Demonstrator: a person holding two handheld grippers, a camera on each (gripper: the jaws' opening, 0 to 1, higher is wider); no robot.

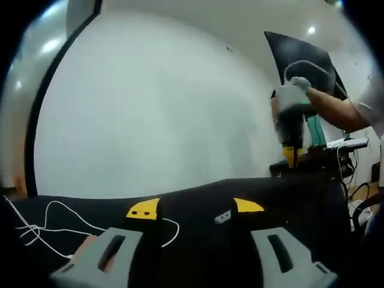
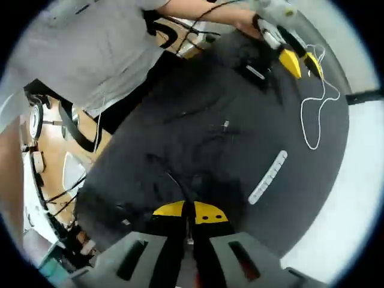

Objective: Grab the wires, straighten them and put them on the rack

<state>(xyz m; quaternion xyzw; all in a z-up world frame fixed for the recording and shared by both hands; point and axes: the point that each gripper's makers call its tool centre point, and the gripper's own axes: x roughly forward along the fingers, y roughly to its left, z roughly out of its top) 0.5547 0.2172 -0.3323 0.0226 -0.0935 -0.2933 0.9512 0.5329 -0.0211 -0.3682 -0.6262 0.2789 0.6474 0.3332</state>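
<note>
My left gripper (image 1: pixel 195 207) stands open low over the black table (image 1: pixel 198 252), with nothing between its yellow-tipped jaws. A thin white wire (image 1: pixel 55 223) lies in loose loops to its left. My right gripper (image 1: pixel 290 150), held by a hand, hangs higher up at the right. In the right gripper view my right gripper (image 2: pixel 190 211) is shut, and a thin black wire (image 2: pixel 175 185) runs from its tips across the dark cloth. The left gripper (image 2: pixel 301 62) shows far off at the top, next to the white wire (image 2: pixel 317 115). A slim white rack strip (image 2: pixel 268 176) lies on the table between them.
A person in a grey shirt (image 2: pixel 90 48) stands along the table's edge. Dark cables (image 2: pixel 60 192) trail over the wooden floor below. A black monitor (image 1: pixel 300 54) and a cluttered stand (image 1: pixel 345 144) sit behind the right gripper. A white wall (image 1: pixel 150 108) rises beyond the table.
</note>
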